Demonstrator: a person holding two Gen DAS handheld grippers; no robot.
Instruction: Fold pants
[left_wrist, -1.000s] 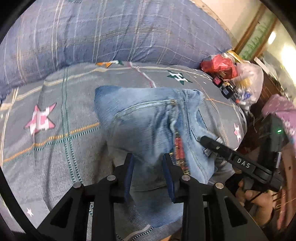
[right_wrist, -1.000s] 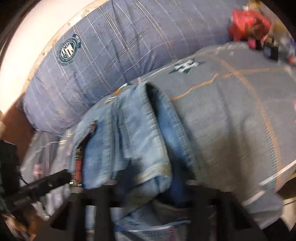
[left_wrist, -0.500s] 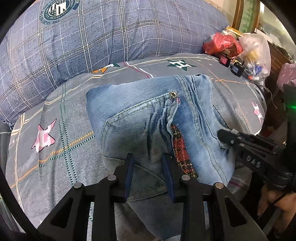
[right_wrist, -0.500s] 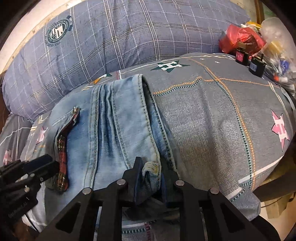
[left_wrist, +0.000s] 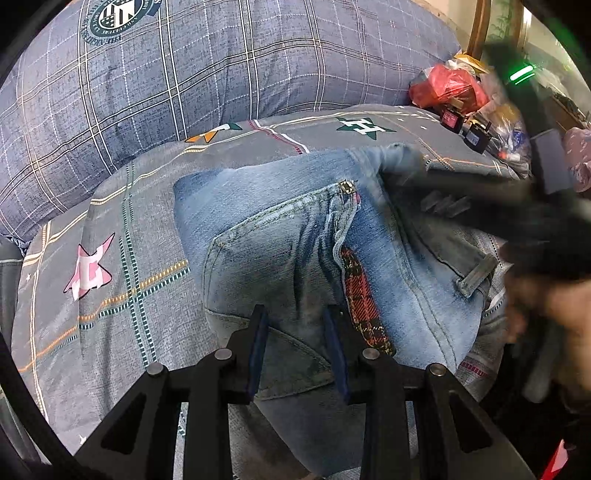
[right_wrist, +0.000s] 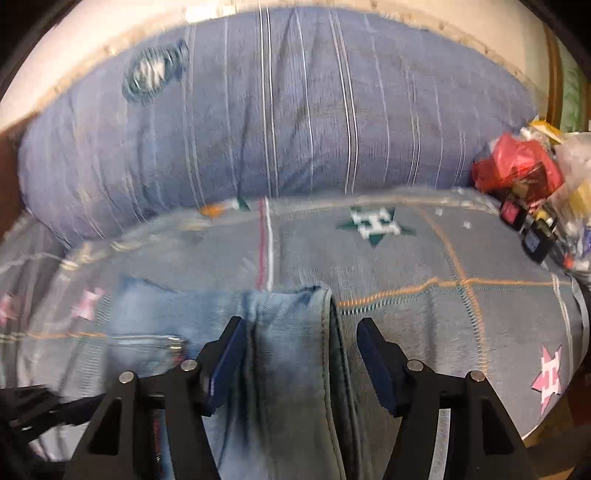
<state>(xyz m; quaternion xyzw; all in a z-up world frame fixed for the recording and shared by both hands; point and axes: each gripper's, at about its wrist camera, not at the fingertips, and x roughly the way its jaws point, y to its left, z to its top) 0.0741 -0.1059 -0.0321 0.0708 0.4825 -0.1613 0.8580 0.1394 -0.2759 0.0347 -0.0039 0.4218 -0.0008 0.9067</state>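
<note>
The blue jeans (left_wrist: 280, 236) lie folded on the grey star-print bedsheet (left_wrist: 110, 258), back pocket and a red plaid patch (left_wrist: 364, 295) facing up. My left gripper (left_wrist: 295, 332) is shut on the near part of the denim, which is pinched between its blue pads. In the right wrist view the jeans' folded edge (right_wrist: 291, 314) runs between the fingers of my right gripper (right_wrist: 299, 343). Its jaws are opening wide and its pads stand clear of the cloth. That gripper also shows as a dark blur (left_wrist: 461, 184) over the jeans' right side, held by a hand (left_wrist: 546, 306).
A big blue plaid pillow (left_wrist: 221, 74) fills the back of the bed. A red plastic bag (left_wrist: 447, 86) and small dark boxes (left_wrist: 476, 136) clutter the back right corner. The sheet drops off at the bed's right edge (right_wrist: 569, 350).
The jeans came down from hanging to lying on the sheet. My right gripper let go of the folded edge, spread its jaws and swung up. My left gripper kept its hold.
</note>
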